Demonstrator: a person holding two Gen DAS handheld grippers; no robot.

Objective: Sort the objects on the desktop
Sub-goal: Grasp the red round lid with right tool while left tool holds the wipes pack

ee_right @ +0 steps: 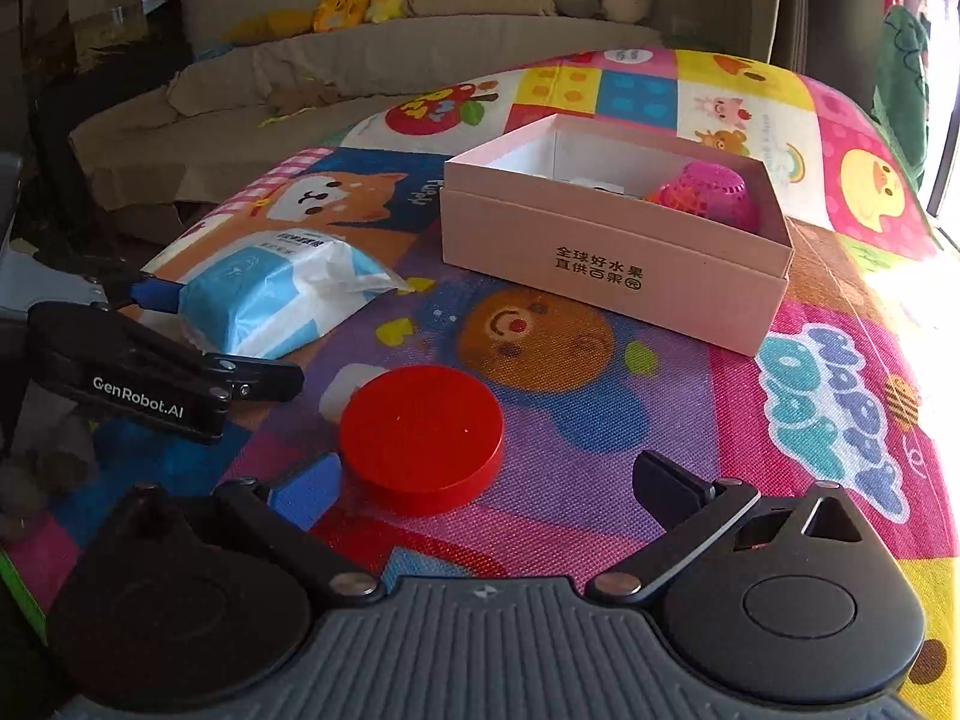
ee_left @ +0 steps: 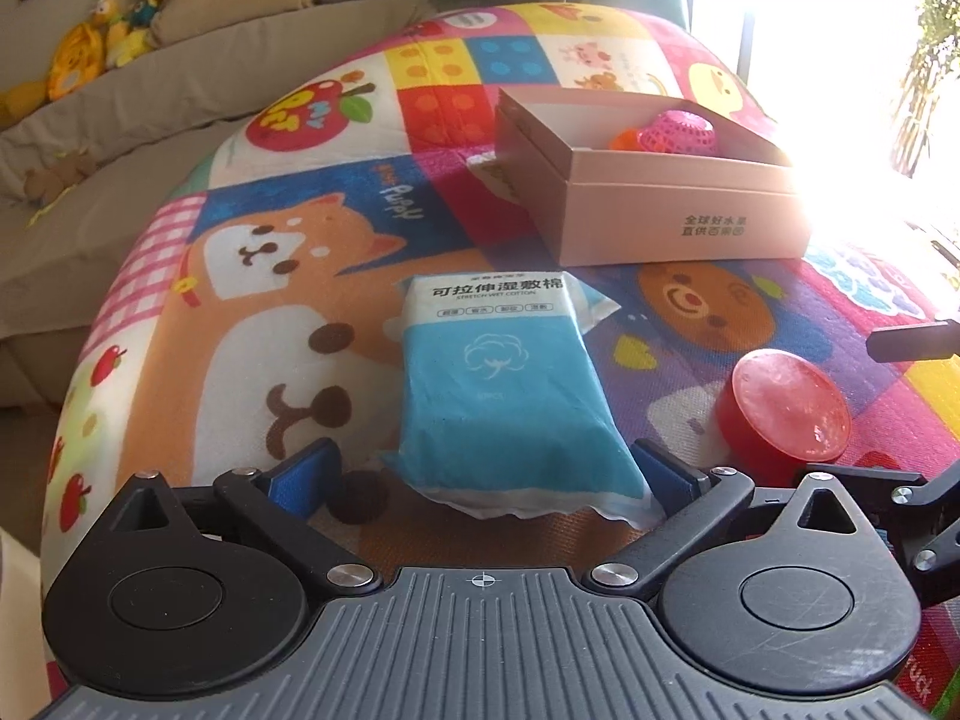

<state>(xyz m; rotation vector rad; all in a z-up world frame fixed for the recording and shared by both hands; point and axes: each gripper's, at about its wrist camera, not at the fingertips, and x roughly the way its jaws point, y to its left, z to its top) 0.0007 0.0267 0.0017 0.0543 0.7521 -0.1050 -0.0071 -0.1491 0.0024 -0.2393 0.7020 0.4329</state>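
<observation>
1. Sitting behind everything, a pink box (ee_right: 612, 264) holds a pink mesh ball (ee_right: 711, 189) on the colourful mat (ee_right: 840, 396).
2. Left gripper (ee_left: 489, 474) gapes wide around a blue-and-white packet (ee_left: 498, 384), perhaps touching.
3. Right gripper (ee_right: 486, 486) spreads wide beside a red round lid (ee_right: 420, 438).

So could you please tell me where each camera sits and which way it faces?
Left wrist: on the left gripper, looking forward at the blue wipes pack between its open fingers.
Right wrist: on the right gripper, facing the red disc; left gripper at its left.
Shared: pack, disc, pink box, play mat.
</observation>
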